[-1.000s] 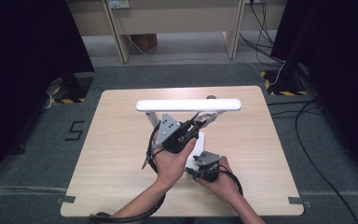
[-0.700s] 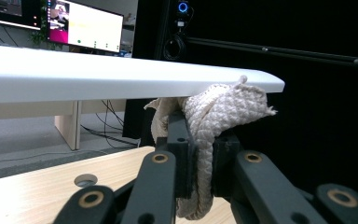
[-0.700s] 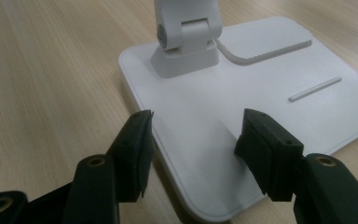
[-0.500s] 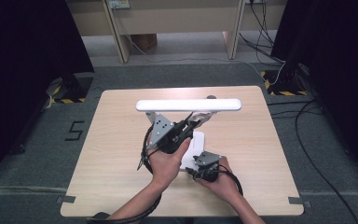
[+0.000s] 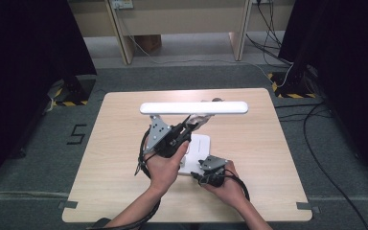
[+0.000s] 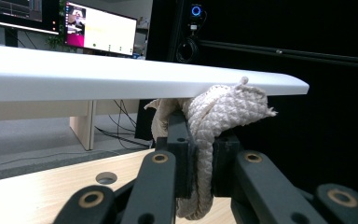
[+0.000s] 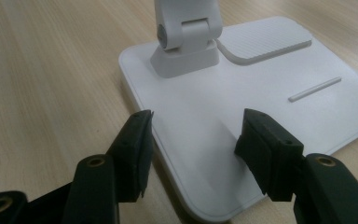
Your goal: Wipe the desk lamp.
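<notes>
On the table [image 5: 120, 191], the desk lamp [image 5: 194, 107] stands mid-table as before; the left gripper [image 5: 188, 128], clamped on a white cloth [image 6: 223, 109], has edged under its bar, the right gripper [image 7: 193, 140] straddling the base corner, so wiping proceeds.

A large dark numeral "5" [image 5: 76, 133] is marked on the grey floor [image 5: 38, 158] at about nine o'clock from the wooden table [image 5: 120, 191], just off its left edge, and it is the one sign that reads clearly in the high view. Yellow-and-black hazard stripes [image 5: 70, 102] mark the floor at ten o'clock and at two o'clock from the table. In the left gripper view, lit monitors [image 6: 100, 31] at eleven o'clock show screen content too small to read.
</notes>
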Demonstrator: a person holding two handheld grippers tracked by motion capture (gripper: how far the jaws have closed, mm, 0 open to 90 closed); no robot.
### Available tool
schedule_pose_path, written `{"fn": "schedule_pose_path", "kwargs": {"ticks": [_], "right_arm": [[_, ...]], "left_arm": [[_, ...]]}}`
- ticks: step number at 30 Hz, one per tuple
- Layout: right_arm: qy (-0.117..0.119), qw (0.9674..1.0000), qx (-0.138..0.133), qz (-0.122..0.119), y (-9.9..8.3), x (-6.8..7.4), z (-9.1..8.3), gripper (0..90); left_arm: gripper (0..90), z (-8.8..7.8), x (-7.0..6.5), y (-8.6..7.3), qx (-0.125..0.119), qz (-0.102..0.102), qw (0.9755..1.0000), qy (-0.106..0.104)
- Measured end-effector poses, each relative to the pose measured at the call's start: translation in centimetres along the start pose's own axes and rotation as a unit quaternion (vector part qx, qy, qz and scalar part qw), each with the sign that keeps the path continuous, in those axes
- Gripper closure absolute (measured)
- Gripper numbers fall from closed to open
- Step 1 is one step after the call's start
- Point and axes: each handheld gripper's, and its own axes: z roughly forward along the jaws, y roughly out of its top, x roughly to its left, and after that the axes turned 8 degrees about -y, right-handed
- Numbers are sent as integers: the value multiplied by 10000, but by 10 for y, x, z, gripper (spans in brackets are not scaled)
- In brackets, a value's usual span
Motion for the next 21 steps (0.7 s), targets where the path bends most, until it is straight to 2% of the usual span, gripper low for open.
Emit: {"fn": "schedule_pose_path", "kwargs": {"ticks": [21], "right_arm": [[-7,10000,-10,-52,0,0,0,448]], "left_arm": [[817,-20,17,2,-109,-63,9995,305]]}}
